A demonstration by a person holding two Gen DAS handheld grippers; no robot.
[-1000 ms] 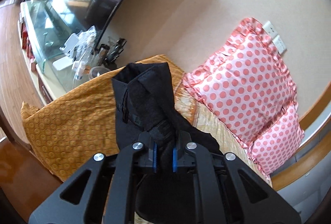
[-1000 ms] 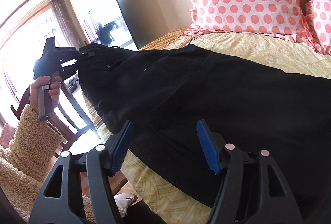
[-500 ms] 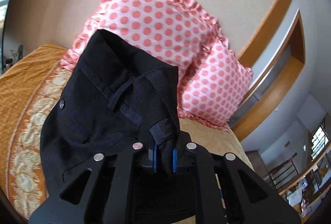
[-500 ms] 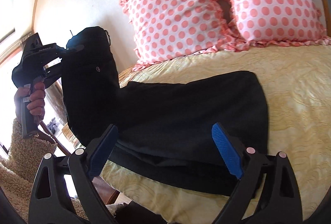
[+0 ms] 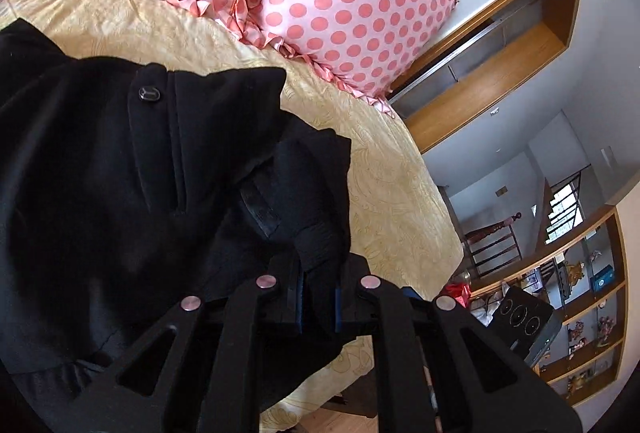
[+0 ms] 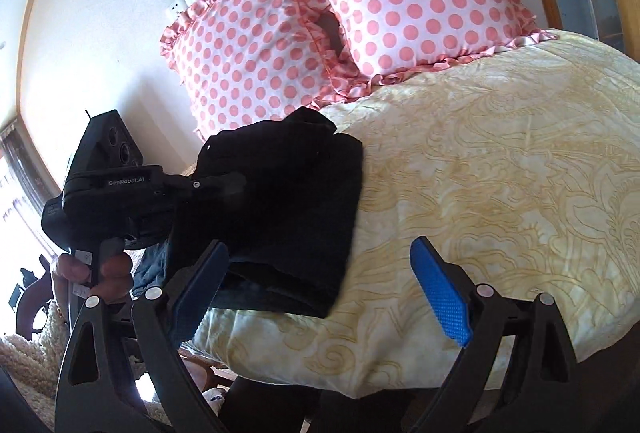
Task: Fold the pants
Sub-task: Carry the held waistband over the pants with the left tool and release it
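Observation:
The black pants lie folded over on the yellow bedspread, waistband and button up. My left gripper is shut on the waistband edge, low over the folded stack. In the right wrist view the pants form a compact black pile near the bed's left front edge, with the left gripper above them. My right gripper is open and empty, hovering just in front of the pile's right edge over the bedspread.
Two pink polka-dot pillows lean on the wall at the head of the bed. A wooden frame and shelves stand beyond the bed's far side. A wooden chair is near the bed's end.
My left gripper swung the waistband up and over, then down onto the rest of the pants, folding them shorter. My right gripper stayed open and shifted rightwards along the bed edge.

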